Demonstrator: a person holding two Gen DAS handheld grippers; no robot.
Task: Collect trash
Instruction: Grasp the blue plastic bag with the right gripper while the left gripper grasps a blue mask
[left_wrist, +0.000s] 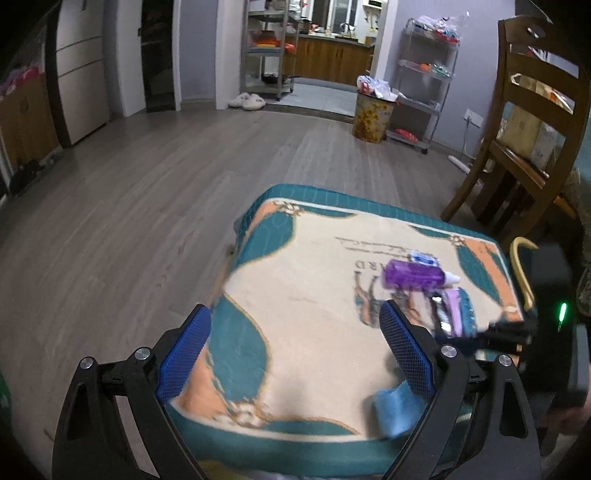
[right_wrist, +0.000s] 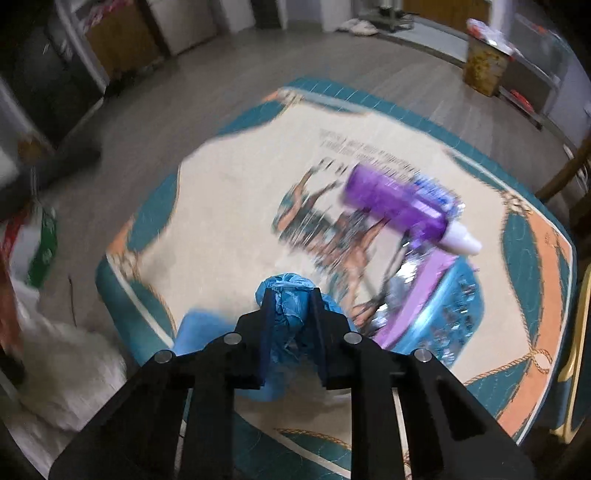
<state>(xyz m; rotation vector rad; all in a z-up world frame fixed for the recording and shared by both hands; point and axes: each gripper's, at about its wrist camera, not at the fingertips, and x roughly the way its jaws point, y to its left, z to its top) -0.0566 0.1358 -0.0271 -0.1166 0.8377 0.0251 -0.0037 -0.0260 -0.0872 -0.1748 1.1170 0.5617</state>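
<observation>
This is a home. Far off, a kitchen with wooden cupboards (left_wrist: 328, 59) opens off the room. Fluffy slippers (left_wrist: 246, 100) sit on the wood floor (left_wrist: 147, 177), near a full trash bin (left_wrist: 371, 117) and a wooden chair (left_wrist: 524, 122).

Wooden chair (left_wrist: 532, 122) beside patterned cushion (left_wrist: 314, 295)

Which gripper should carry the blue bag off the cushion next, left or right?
Right. The right gripper is already clamped on the crumpled blue bag. The left gripper hangs open over the cushion with nothing between its fingers, so it would need a fresh approach.
</observation>
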